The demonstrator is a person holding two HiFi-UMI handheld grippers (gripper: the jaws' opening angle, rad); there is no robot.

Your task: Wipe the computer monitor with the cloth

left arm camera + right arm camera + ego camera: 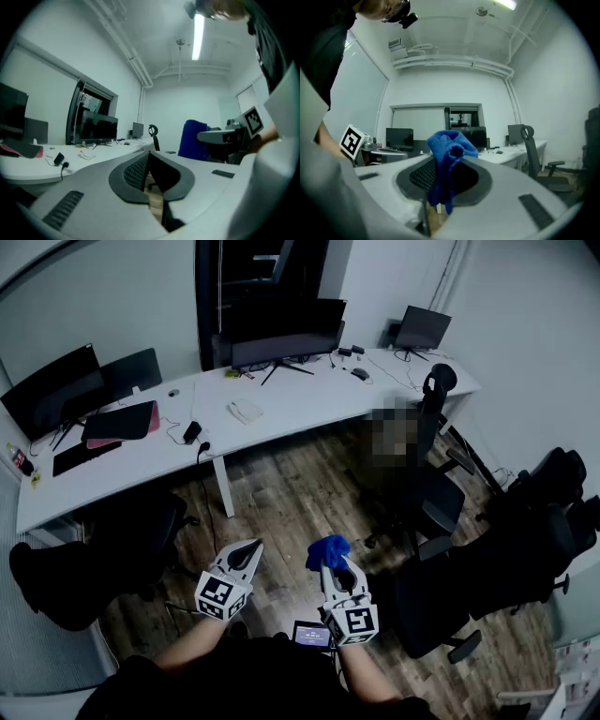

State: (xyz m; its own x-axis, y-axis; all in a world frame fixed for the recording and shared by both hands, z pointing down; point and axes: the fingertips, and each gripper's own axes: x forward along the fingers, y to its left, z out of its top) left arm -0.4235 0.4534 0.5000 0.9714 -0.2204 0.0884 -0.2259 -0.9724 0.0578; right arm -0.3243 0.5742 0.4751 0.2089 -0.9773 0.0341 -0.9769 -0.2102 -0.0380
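A dark wide monitor (pixel 286 334) stands at the back middle of the white desk (pixel 281 413); it also shows far off in the left gripper view (pixel 96 127) and in the right gripper view (pixel 474 137). My right gripper (pixel 330 563) is low over the wooden floor, far from the desk, shut on a bunched blue cloth (pixel 327 550). That cloth (pixel 450 150) hangs out between its pads. My left gripper (pixel 251 551) sits beside it to the left, shut with nothing in it (pixel 149 157). From the left gripper view the blue cloth (pixel 192 138) is at the right.
Another monitor (pixel 52 390) stands at the desk's left end and a third (pixel 422 327) at the far right. Black office chairs (pixel 436 498) (pixel 553 512) (pixel 112 549) crowd the floor. A pink-edged laptop (pixel 122 420), cables and a white object (pixel 246 411) lie on the desk.
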